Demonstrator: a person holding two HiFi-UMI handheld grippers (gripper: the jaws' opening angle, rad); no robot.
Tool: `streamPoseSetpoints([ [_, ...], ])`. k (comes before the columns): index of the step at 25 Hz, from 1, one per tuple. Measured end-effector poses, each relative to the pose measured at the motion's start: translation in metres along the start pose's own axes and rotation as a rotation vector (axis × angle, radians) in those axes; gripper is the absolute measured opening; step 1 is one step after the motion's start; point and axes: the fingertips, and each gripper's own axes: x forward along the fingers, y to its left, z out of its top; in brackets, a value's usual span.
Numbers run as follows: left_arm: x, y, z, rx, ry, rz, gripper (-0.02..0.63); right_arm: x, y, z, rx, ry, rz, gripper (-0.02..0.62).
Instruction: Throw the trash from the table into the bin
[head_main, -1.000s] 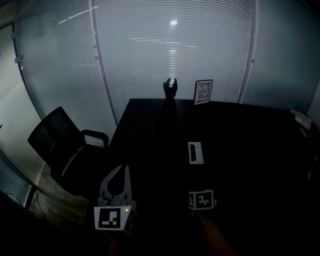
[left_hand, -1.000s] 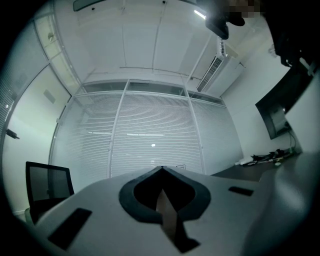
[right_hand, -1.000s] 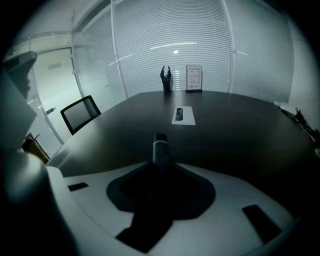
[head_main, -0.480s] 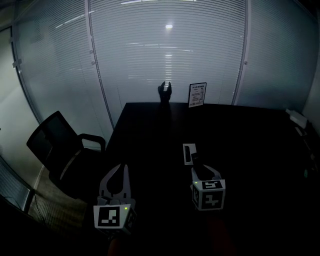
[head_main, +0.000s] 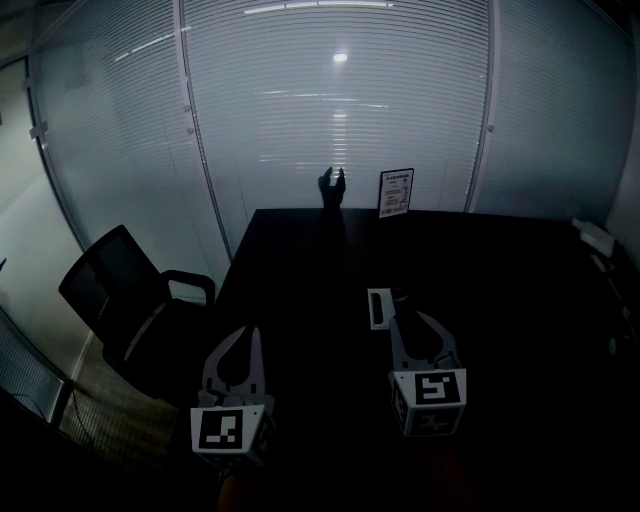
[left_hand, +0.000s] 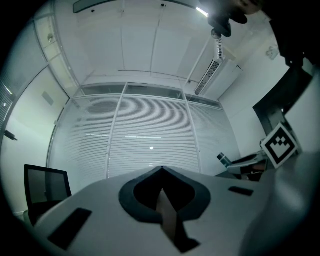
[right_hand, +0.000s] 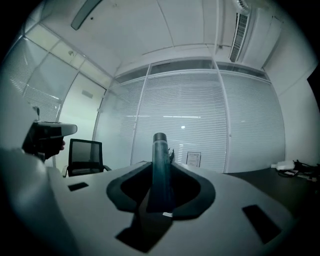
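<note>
My right gripper (head_main: 412, 322) is clamped on a dark tube (right_hand: 159, 165). This is the trash. The tube lies the same way as my jaws and its end sticks out past the tips. It points at the far edge of the table (head_main: 500, 300). It is up in the air, just above the white plate (head_main: 379, 307) in the middle of the table.

My left gripper (head_main: 243, 340) is closed with nothing in it. It hangs by the left edge of the table.

So my right hand has the tube and must carry it. I cannot see the bin in any view, so I think I must turn and look for it.

A second ago my right gripper was low and pointed down at the table. Now it is up and flat. My left gripper has hardly moved.
</note>
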Motion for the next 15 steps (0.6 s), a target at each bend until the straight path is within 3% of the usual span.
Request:
streamPoseSetpoints([
  [6, -0.002, -0.004, 0.004, -0.007, -0.009, -0.012, -0.001, -0.022, 0.004, 0.032, -0.055, -0.174, 0.018, 0.124],
  [15, -0.001, -0.026, 0.009, -0.018, -0.027, -0.058, 0.000, -0.047, -0.017, 0.036, -0.057, -0.204, -0.043, 0.124],
])
